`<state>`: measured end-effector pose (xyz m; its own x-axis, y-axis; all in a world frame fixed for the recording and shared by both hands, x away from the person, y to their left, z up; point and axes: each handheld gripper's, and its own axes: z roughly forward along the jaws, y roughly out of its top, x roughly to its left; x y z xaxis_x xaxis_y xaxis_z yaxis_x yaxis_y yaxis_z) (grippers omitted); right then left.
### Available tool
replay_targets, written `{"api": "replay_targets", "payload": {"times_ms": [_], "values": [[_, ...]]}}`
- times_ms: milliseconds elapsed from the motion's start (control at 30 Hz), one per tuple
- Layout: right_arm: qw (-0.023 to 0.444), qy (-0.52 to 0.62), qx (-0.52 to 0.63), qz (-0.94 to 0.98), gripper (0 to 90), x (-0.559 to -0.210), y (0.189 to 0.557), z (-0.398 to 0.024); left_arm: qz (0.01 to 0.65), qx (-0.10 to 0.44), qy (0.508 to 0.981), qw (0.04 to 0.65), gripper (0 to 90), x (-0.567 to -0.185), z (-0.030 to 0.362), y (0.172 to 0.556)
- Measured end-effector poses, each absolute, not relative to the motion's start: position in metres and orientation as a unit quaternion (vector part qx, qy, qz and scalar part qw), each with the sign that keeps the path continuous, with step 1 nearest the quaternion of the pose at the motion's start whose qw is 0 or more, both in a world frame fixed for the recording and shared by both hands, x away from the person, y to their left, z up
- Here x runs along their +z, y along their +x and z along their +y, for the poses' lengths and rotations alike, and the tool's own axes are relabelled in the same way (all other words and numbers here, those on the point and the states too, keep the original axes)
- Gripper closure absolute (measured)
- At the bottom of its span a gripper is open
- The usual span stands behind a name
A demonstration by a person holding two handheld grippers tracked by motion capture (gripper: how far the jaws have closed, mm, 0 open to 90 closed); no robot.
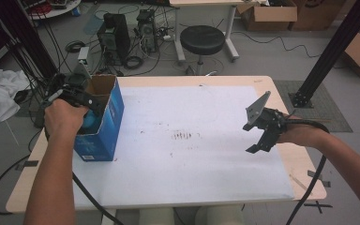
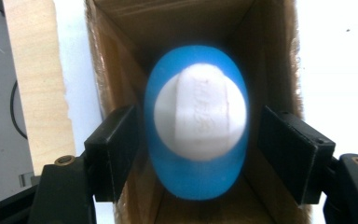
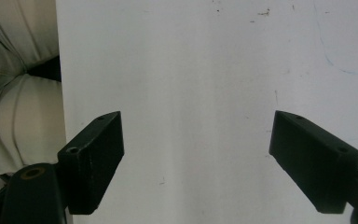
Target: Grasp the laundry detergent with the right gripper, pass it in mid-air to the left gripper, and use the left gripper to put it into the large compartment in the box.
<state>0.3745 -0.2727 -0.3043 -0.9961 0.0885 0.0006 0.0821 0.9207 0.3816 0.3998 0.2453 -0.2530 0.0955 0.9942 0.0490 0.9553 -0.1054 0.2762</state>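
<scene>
Blue bottle [image 2: 196,122] with white cap [image 2: 199,112] inside open blue carton [image 1: 101,123], cap end up toward left gripper [image 1: 85,102] camera, blurred in left gripper view. Left gripper poised over carton mouth at left side of counter [image 1: 262,83], held in left hand [image 1: 64,118], pointing down into brown cardboard interior. Jaws spread either side of bottle, narrow gaps visible between pads and blue body, so open and not pressing; bottle between them but loose. Carton upright on white sheet [image 1: 187,140] near left edge of counter, top flaps open, bottle's blue just visible at carton mouth in high view. Right gripper [image 1: 261,136] well apart at right side of counter, held in right hand [image 1: 304,135], hovering above white sheet, jaws wide apart with nothing between, grey three-cornered plate [image 1: 258,108] on top. Faint reddish smudges [image 1: 183,136] on sheet between both grippers. Far beyond counter, black round stool [image 1: 202,39] on grey floor, cardboard boxes [image 1: 269,14] at far right, white cloth [image 1: 0,93] at far left.
</scene>
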Motion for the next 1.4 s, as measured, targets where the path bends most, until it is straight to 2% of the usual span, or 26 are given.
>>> {"api": "replay_targets", "payload": {"times_ms": [867, 1400], "values": [[0.019, 0.032, 0.203, 0.979, 17.5, -0.296, 0.366, -0.266, 0.641, 0.119, 0.753, 0.089, 19.2, -0.216, 0.231, 0.372], [0.024, 0.032, 0.203, 0.978, 17.5, -0.292, 0.36, -0.266, 0.607, 0.11, 0.781, 0.094, 18.7, -0.21, 0.203, 0.361]]}}
